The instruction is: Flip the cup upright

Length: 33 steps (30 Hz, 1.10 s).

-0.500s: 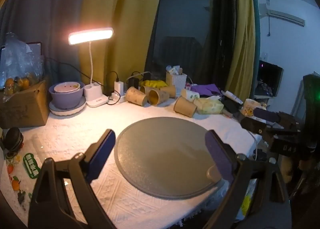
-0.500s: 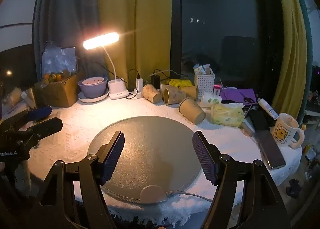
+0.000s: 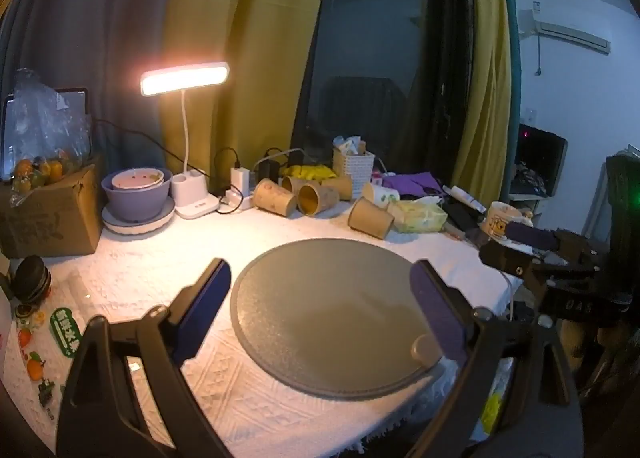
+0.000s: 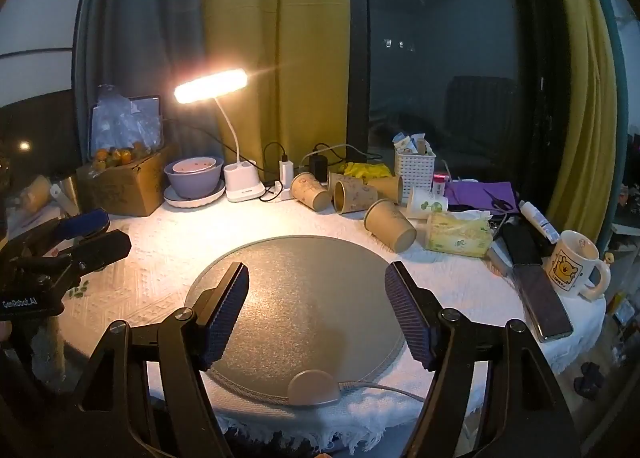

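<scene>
**Paper cups lay tipped at the back, both tongs spread over the mat**

Nothing on the worktop [image 4: 168,242] had shifted since half a second earlier, and both tongs kept the same hover above the round grey mat [image 4: 304,290].

Nearest of the paper cups, one brown cup [image 4: 390,225] lay on its side just past the mat's far right edge, mouth turned away toward the back and base toward the camera. Three more brown cups [image 4: 352,194] lay tipped in a cluster behind it, close to the power strip, and a white cup with green print [image 4: 426,203] lay beside them. None showed any contents.

Behind the cluster a white basket [image 4: 414,172] held small packets. Left of the lamp base [image 4: 243,183], a purple bowl [image 4: 194,180] stood on a white plate with a smaller bowl nested inside it. A cardboard box [image 4: 124,188] carried bagged orange fruit. A bear mug [image 4: 576,264] stood upright at the right edge, its inside not visible.

Right tongs [image 4: 316,312] were spread wide with nothing between them, well short of the nearest cup, which lay ahead and slightly right. Left tongs [image 3: 320,310] were likewise spread and empty, the same cup [image 3: 371,218] lying beyond the mat, ahead of them.
</scene>
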Motion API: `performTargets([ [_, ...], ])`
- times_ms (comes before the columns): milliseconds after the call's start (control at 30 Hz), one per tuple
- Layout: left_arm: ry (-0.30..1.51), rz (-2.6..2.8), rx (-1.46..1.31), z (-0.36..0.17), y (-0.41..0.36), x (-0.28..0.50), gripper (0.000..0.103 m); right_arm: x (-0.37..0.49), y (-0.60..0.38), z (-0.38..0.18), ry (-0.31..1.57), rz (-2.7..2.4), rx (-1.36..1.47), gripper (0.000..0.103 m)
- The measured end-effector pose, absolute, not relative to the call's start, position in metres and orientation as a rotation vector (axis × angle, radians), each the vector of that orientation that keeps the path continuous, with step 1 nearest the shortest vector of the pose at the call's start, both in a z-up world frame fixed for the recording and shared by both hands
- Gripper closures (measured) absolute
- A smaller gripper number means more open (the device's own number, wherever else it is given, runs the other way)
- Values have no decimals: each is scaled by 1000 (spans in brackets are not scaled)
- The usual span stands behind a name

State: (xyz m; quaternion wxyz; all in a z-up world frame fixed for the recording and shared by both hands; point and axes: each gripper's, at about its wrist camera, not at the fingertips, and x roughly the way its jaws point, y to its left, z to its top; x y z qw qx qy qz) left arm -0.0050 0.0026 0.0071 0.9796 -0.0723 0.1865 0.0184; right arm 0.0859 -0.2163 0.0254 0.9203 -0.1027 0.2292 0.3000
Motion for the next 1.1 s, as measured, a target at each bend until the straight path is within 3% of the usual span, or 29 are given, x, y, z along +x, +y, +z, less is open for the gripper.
performTargets([
  [1100, 369, 43, -149, 12, 3, -8, 11, 82, -214, 27, 475, 622, -217, 29],
])
